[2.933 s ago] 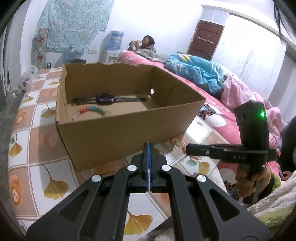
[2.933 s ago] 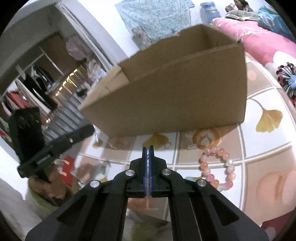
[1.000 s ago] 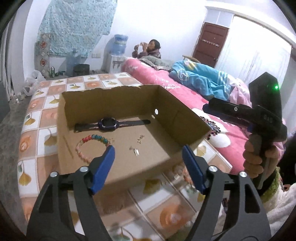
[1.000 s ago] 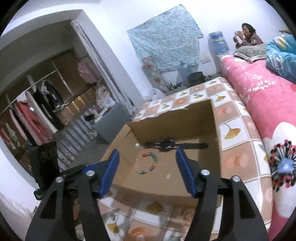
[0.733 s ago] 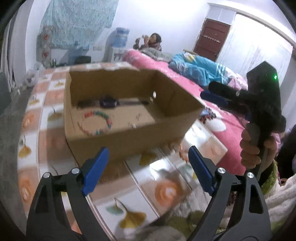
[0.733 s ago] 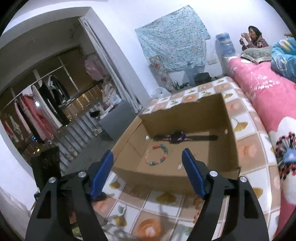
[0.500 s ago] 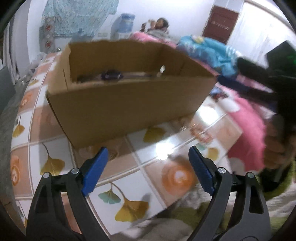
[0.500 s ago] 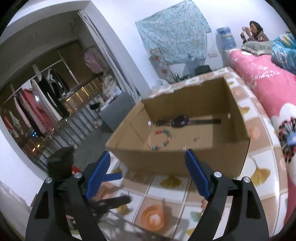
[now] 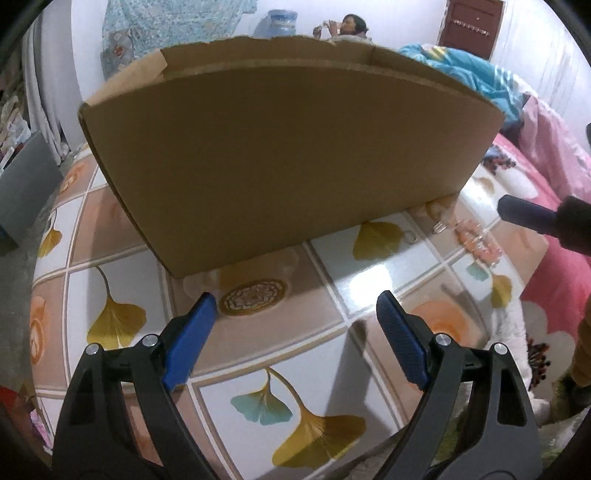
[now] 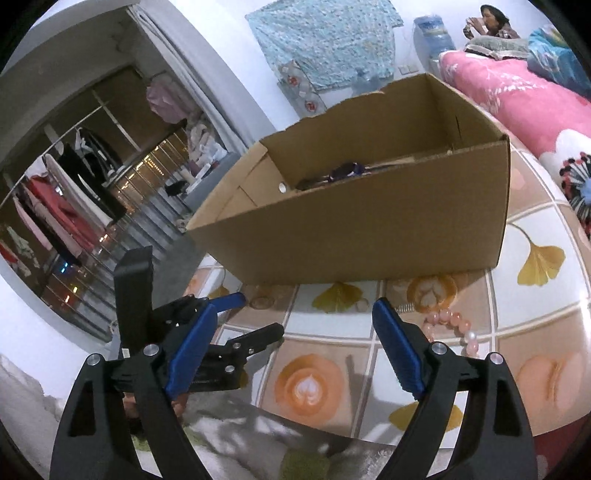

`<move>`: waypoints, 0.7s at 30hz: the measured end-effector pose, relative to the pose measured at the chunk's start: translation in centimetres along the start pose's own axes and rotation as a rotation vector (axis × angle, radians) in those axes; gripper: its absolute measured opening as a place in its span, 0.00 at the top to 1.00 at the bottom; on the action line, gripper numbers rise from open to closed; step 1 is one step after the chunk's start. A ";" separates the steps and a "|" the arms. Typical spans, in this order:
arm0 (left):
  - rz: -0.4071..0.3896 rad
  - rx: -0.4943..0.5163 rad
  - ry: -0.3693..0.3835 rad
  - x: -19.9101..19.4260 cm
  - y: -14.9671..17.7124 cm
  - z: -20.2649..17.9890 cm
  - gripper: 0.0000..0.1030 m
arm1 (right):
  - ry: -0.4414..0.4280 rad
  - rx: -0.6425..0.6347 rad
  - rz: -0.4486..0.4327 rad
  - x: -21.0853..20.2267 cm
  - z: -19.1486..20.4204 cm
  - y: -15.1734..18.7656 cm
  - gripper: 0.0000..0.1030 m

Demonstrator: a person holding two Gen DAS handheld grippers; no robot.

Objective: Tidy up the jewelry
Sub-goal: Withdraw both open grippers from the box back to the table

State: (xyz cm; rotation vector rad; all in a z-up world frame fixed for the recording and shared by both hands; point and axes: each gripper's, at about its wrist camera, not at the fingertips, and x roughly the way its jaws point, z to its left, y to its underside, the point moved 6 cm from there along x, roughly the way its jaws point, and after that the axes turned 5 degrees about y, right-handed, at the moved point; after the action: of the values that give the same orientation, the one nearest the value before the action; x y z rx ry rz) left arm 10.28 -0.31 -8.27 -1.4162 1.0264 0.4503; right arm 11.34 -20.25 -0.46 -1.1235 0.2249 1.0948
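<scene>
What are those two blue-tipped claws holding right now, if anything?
Nothing. Both the left claw and the right claw stand open and empty above the tablecloth; the pink bead bracelet lies untouched in front of the cardboard box.

White walls (image 10: 229, 44), blue patterned cloth (image 10: 328, 40) hanging, brown door (image 9: 471, 26), open wardrobe (image 10: 74, 177).

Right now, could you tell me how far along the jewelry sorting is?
Done: a watch lies in the cardboard box. In hand: nothing; the left gripper and right gripper are open and empty. Left: the pink bead bracelet and a small clip on the tiled cloth.
</scene>
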 end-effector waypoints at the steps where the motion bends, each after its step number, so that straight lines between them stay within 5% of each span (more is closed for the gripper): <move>1: -0.002 -0.001 -0.005 0.1 0.1 0.1 0.18 | 0.002 0.001 0.004 0.1 0.0 0.1 0.19; 21: -0.024 0.043 -0.088 1.4 0.1 -1.2 0.08 | -0.069 0.063 0.026 1.8 -0.4 2.3 0.19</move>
State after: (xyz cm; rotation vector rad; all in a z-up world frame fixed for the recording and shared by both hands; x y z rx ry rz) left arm 10.60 -1.83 -9.27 -1.3576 0.9416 0.4665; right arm 10.60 -19.49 -3.21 -1.0277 0.2187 1.1397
